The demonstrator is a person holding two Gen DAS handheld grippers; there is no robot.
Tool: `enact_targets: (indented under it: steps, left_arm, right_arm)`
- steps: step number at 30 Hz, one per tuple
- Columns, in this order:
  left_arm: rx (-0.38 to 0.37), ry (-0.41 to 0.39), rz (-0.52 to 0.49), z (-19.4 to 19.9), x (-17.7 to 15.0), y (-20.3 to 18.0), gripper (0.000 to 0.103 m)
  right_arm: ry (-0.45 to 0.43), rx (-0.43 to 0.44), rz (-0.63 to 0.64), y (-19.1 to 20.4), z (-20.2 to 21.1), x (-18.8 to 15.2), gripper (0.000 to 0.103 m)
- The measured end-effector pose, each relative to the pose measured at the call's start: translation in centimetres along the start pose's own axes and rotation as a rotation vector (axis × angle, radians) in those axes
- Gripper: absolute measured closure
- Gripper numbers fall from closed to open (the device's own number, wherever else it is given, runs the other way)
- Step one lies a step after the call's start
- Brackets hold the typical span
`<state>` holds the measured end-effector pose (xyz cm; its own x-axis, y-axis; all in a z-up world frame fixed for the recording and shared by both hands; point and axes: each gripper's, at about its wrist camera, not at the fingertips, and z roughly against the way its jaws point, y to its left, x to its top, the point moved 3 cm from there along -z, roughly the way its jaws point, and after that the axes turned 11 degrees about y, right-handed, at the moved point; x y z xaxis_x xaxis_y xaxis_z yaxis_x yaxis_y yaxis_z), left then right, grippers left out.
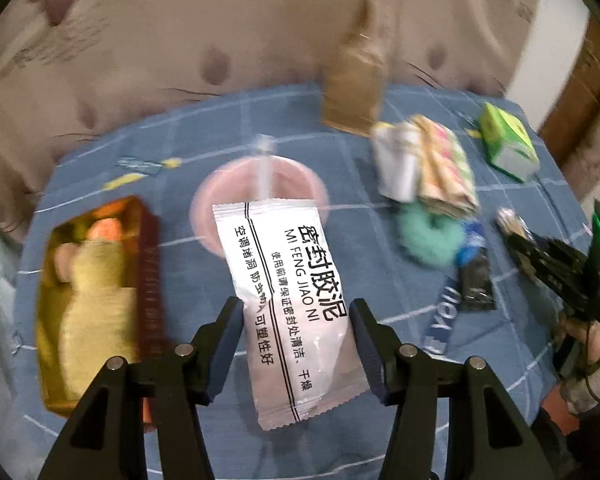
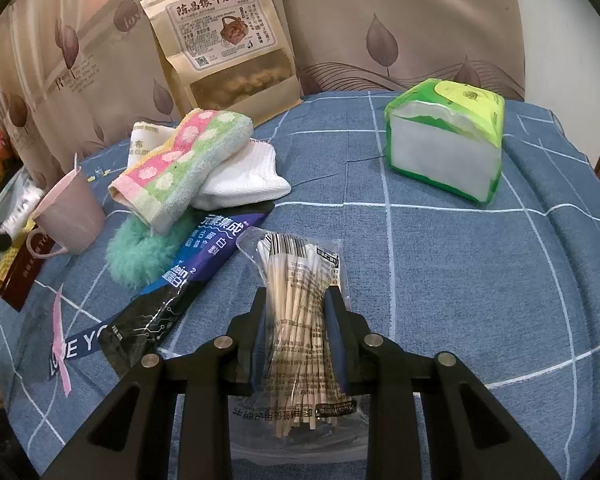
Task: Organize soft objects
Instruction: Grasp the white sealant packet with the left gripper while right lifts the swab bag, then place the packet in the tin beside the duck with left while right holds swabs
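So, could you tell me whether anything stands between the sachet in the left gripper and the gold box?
Nothing visible does: only blue cloth shows between the sachet and the gold box, though a plush toy already fills it.

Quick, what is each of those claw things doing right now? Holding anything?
Left gripper: closed wide on the white sealing-putty packet, lifted above the table.
Right gripper: jaws shut on the bag of cotton swabs.
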<state>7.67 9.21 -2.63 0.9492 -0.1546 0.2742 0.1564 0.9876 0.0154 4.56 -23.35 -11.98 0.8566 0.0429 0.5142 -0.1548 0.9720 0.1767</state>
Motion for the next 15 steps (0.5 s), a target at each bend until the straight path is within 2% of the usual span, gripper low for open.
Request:
enact_targets:
  steps: [9,15]
  left_arm:
    - [0.121,-0.057,0.157,3.0,-1.0,11.4,0.047]
    - [0.189,-0.014,0.240,1.9,-1.9,18.3,0.047]
  right_arm:
    - [0.003,-0.031,0.015,0.2,0.0,0.0,0.078]
    - [0.007,-0.062,0.033,0.6,-0.1,0.0,0.077]
